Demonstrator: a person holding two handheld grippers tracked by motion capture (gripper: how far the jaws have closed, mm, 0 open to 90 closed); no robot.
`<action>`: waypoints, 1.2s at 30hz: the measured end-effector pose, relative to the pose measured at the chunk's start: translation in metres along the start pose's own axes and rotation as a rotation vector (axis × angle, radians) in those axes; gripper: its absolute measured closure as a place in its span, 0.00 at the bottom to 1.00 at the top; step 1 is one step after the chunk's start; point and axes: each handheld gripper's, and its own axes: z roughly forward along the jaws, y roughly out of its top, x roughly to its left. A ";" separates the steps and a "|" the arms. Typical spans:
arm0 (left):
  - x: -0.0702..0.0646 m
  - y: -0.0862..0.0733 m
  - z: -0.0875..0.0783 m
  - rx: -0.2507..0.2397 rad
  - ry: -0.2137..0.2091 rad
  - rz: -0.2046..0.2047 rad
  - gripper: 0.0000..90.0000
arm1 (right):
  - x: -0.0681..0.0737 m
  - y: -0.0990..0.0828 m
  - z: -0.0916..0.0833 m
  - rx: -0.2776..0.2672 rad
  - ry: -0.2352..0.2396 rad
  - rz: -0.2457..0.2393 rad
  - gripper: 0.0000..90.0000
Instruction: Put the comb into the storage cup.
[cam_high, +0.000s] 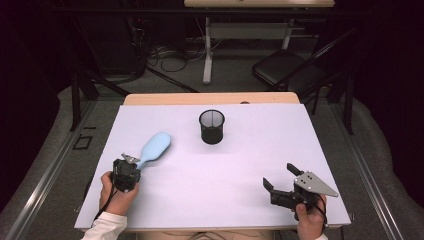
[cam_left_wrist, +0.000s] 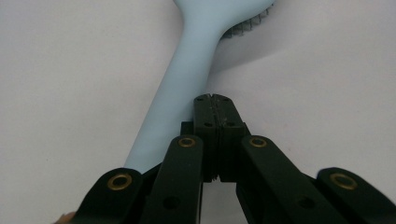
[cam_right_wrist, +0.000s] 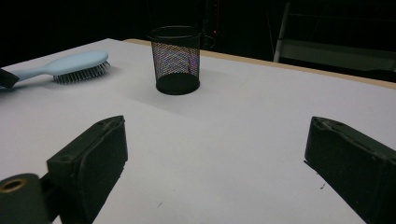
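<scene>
A light blue hairbrush lies bristles down on the white table top, left of centre, with its handle pointing toward the near left. My left gripper sits at the handle's end. In the left gripper view its jaws are pressed flat together with nothing between them, and the brush handle runs along their left side. A black mesh cup stands upright at the far middle, and nothing shows inside it. My right gripper rests at the near right, open and with nothing in it.
The hairbrush and mesh cup lie far ahead of the right jaws. A wooden strip edges the table's far side. Beyond it are a desk leg, floor cables and a dark chair.
</scene>
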 end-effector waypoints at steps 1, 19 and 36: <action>0.000 0.000 0.000 0.000 0.000 -0.001 0.99 | 0.000 0.000 0.000 -0.001 0.000 0.001 0.06; -0.007 0.001 -0.009 -0.031 -0.034 0.025 0.84 | 0.000 0.000 0.000 0.002 0.000 0.000 0.07; 0.005 0.002 -0.018 -0.077 -0.053 -0.002 0.54 | 0.000 0.000 0.000 0.007 -0.002 0.001 0.07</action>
